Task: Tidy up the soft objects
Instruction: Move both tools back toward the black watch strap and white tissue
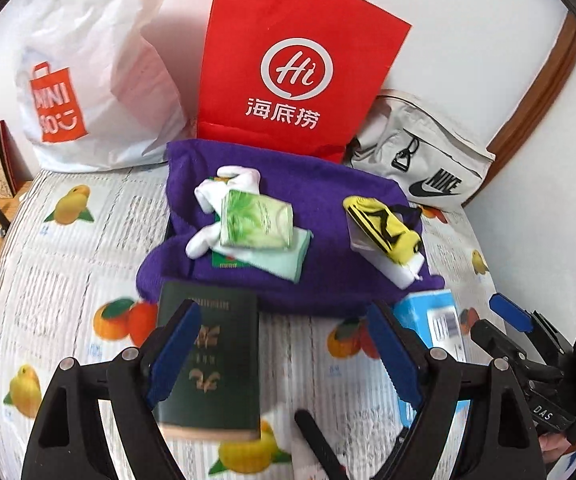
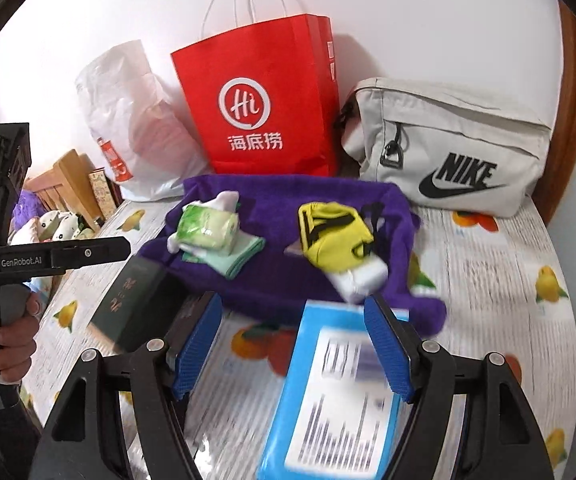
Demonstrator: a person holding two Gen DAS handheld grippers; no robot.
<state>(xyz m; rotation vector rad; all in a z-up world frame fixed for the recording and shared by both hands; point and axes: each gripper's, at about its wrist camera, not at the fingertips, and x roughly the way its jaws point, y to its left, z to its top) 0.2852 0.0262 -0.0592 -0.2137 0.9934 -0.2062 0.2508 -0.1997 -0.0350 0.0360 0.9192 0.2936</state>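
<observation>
A purple towel (image 1: 328, 240) (image 2: 272, 216) lies bunched on the fruit-print tablecloth (image 1: 68, 280). On it rest white socks (image 1: 244, 178), a green tissue pack (image 1: 256, 222) (image 2: 208, 230) and a mint cloth (image 1: 288, 256). A yellow-and-black fabric piece (image 1: 384, 226) (image 2: 336, 236) lies there too, on top of a white packet (image 1: 396, 268). My left gripper (image 1: 288, 348) is open above a dark green booklet (image 1: 212, 360) (image 2: 136, 304) that lies by its left finger. My right gripper (image 2: 292, 346) is open over a blue box (image 2: 336, 392) (image 1: 436, 316) on the table.
Against the wall stand a red paper bag (image 1: 300, 68) (image 2: 260, 96), a white plastic bag (image 1: 88, 80) and a grey Nike bag (image 2: 448, 160). A hand (image 2: 4, 332) holds the left gripper's handle at the left edge. A wooden frame (image 2: 64, 176) and soft toys sit beyond the table's left side.
</observation>
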